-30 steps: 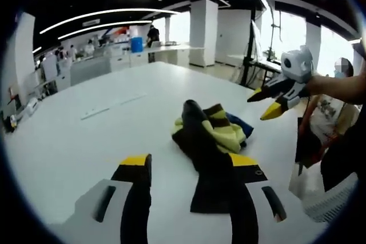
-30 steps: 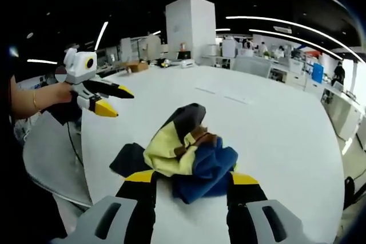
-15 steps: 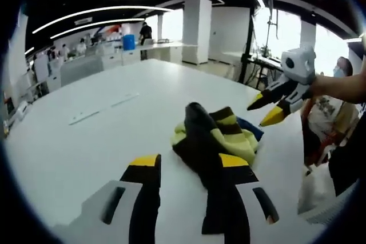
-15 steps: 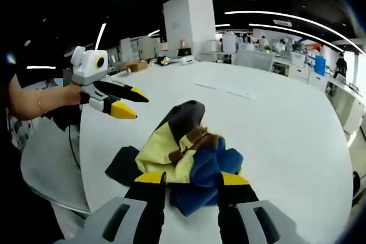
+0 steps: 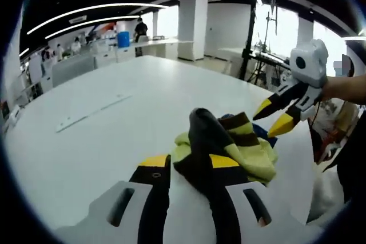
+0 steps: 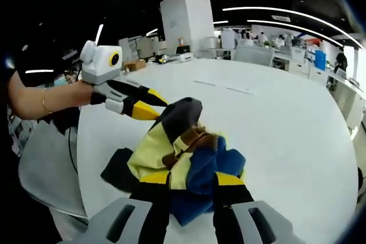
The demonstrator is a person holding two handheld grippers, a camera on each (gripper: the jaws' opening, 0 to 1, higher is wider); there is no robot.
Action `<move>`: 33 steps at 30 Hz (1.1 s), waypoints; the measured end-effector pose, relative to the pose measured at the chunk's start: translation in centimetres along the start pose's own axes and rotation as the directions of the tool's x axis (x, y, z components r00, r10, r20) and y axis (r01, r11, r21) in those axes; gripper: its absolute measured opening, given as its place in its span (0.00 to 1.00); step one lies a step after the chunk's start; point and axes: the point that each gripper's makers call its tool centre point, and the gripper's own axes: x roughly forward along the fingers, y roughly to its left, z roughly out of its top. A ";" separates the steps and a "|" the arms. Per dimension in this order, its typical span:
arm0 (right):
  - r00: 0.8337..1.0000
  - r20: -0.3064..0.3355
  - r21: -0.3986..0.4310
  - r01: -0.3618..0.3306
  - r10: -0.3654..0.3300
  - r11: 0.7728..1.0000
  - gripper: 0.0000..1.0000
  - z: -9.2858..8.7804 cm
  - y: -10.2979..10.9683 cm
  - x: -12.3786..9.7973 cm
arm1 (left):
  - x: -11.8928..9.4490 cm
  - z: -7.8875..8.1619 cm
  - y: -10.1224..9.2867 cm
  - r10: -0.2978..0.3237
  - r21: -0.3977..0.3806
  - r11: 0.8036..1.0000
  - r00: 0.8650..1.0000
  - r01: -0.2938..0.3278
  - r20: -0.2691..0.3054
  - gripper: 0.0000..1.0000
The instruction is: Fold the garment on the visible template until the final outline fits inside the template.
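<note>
A crumpled garment (image 5: 246, 150) in yellow, black, brown and blue lies in a heap on the white table (image 5: 108, 141). My left gripper (image 5: 189, 163) reaches into its black fold, jaws apart with fabric between them. In the right gripper view the left gripper (image 6: 154, 107) touches the black peak of the garment (image 6: 151, 147). My right gripper (image 6: 191, 178) stands open at the blue and yellow side of the heap. In the left gripper view the right gripper (image 5: 273, 118) hovers just off the heap's right edge, jaws spread.
The table's rounded edge (image 6: 80, 141) runs close to the heap, with a grey seat (image 6: 40, 164) beyond it. Thin pale strips (image 5: 86, 116) lie farther out on the table. A person's forearm (image 6: 46, 98) holds the left gripper. Desks and pillars stand far behind.
Both grippers have come in on the garment and their jaws have narrowed. The left gripper now reaches the black peak; the heap has kept its shape.
</note>
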 end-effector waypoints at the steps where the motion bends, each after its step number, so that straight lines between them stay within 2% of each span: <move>1: 1.000 -0.001 -0.001 -0.002 0.002 1.000 0.24 0.0 0.0 0.1 | 0.3 -0.1 -0.1 -0.008 -0.006 1.000 1.000 0.008 -0.001 0.21; 9: 1.000 -0.017 0.022 0.011 -0.011 1.000 0.18 -0.4 -0.5 0.8 | 1.8 -0.4 -1.1 -0.060 -0.013 0.998 0.998 0.059 -0.022 0.19; 12: 1.000 -0.018 0.043 0.003 -0.002 0.999 0.16 -0.4 -0.4 1.2 | 2.2 -0.2 -1.5 -0.095 -0.044 0.995 0.995 0.094 -0.015 0.18; 16: 1.000 -0.023 0.049 0.008 -0.006 0.999 0.16 -0.5 -0.5 1.5 | 2.6 0.0 -2.0 -0.120 -0.041 0.992 0.993 0.120 -0.019 0.14; 19: 1.000 -0.026 0.059 0.011 -0.009 0.998 0.15 -0.6 -0.5 1.7 | 2.9 -0.3 -2.4 -0.142 -0.040 0.989 0.989 0.140 -0.044 0.11; 25: 0.999 -0.031 0.065 0.016 -0.014 0.998 0.15 -0.7 -0.4 1.8 | 3.4 -1.6 -2.2 -0.113 -0.048 0.993 0.986 0.108 -0.124 0.10; 28: 0.999 -0.030 0.064 0.026 -0.024 0.998 0.14 -0.7 -0.5 1.8 | 3.4 -1.7 -2.2 -0.100 -0.075 0.993 0.987 0.091 -0.125 0.09; 33: 0.998 -0.032 0.067 0.058 -0.056 0.996 0.07 -0.8 -0.8 1.7 | 3.2 -1.7 -1.9 -0.073 -0.068 0.996 0.988 0.064 -0.133 0.03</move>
